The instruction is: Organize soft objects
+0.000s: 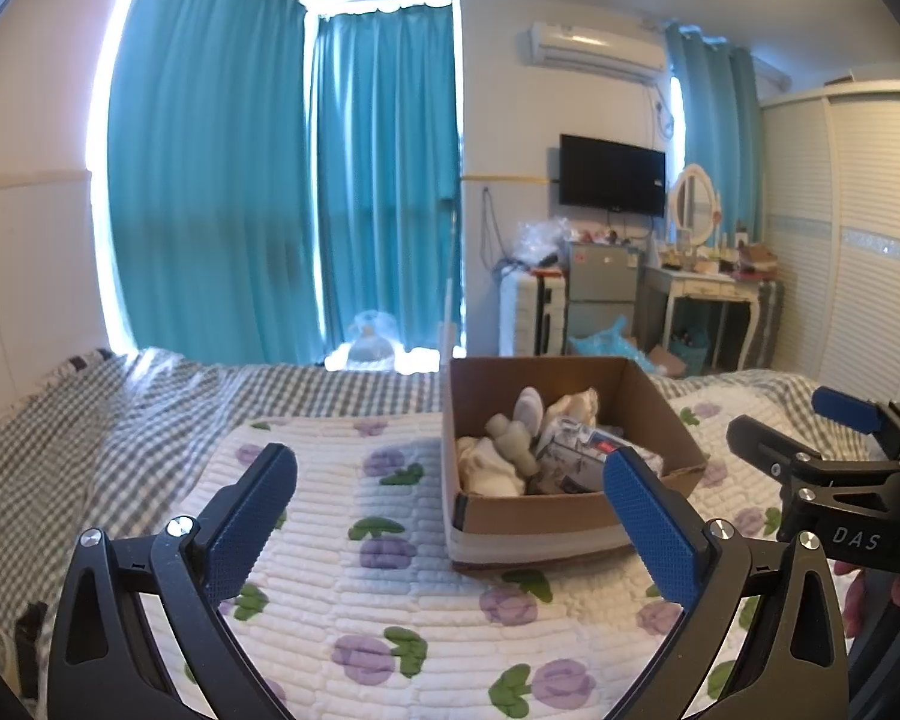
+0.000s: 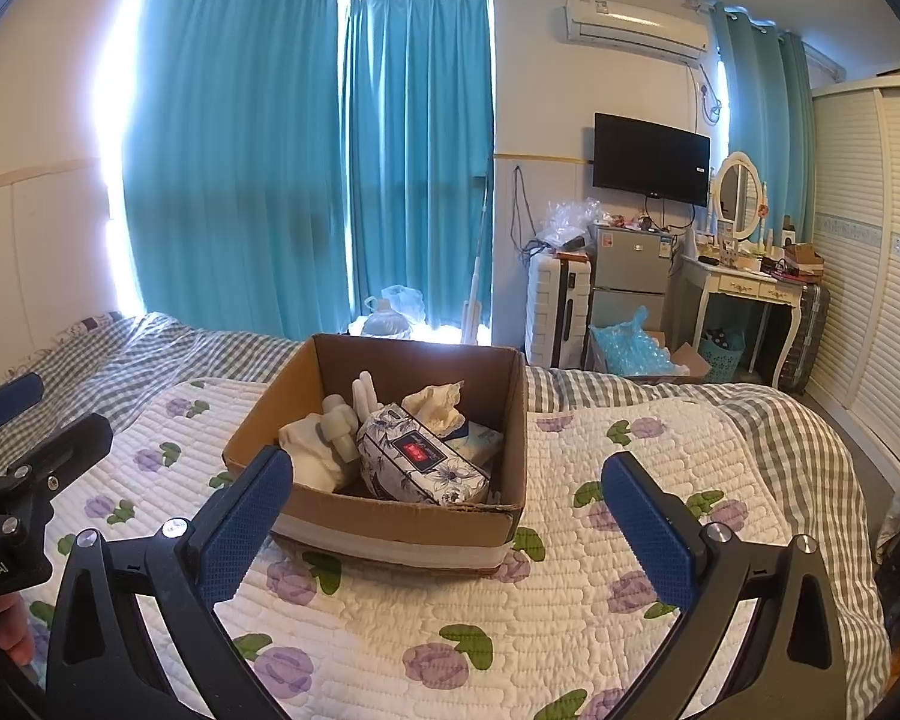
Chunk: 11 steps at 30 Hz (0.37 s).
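A brown cardboard box (image 1: 660,420) (image 2: 258,420) stands on the flowered quilt. Inside lie a floral tissue pack (image 2: 420,462) (image 1: 576,450), a white soft toy (image 2: 342,414) (image 1: 513,432), white cloth (image 2: 312,450) (image 1: 489,468) and a cream cloth (image 2: 435,402) (image 1: 576,405). My left gripper (image 1: 450,510) is open and empty, in front of and left of the box. My right gripper (image 2: 447,510) is open and empty, just in front of the box. The right gripper also shows at the right edge of the left wrist view (image 1: 792,426), and the left gripper at the left edge of the right wrist view (image 2: 54,414).
The flowered quilt (image 1: 354,600) (image 2: 630,600) covers a bed with a grey checked sheet (image 1: 90,420) (image 2: 780,420). Teal curtains (image 1: 240,180) hang behind. A fridge (image 2: 627,282), suitcase (image 2: 555,312), dressing table (image 2: 744,288) and wardrobe (image 2: 870,270) stand beyond the bed.
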Tool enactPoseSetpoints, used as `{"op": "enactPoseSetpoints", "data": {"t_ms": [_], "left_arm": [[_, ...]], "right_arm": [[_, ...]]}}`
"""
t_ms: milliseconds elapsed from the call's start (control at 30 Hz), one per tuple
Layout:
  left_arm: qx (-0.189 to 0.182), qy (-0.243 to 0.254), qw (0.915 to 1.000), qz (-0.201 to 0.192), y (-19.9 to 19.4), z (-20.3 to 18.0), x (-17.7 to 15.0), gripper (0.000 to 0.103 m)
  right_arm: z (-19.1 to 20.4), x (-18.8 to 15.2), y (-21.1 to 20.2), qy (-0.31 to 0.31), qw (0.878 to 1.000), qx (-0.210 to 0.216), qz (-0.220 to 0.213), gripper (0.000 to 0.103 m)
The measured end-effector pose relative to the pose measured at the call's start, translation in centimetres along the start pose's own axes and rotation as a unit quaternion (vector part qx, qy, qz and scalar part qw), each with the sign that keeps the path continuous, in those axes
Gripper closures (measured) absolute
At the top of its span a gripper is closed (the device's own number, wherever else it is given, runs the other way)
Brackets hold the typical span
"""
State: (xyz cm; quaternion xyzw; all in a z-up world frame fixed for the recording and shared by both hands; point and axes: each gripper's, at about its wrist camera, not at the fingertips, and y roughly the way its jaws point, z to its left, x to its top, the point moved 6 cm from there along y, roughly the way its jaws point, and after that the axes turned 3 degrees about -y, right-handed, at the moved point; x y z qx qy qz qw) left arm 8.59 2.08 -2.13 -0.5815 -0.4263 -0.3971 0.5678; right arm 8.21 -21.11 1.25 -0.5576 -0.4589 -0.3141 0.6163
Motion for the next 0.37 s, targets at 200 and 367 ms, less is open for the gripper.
{"op": "enactPoseSetpoints", "data": {"t_ms": [200, 367], "left_arm": [[0.001, 0.002, 1.0000, 0.000, -0.11, -0.10, -0.22, 0.000], [0.001, 0.003, 1.0000, 0.002, -0.02, -0.11, -0.27, 0.000]], "right_arm": [[0.09, -0.12, 0.09, 0.000, 1.000, 0.001, 0.002, 0.000], [0.09, -0.14, 0.06, 0.000, 1.000, 0.001, 0.003, 0.000]]}}
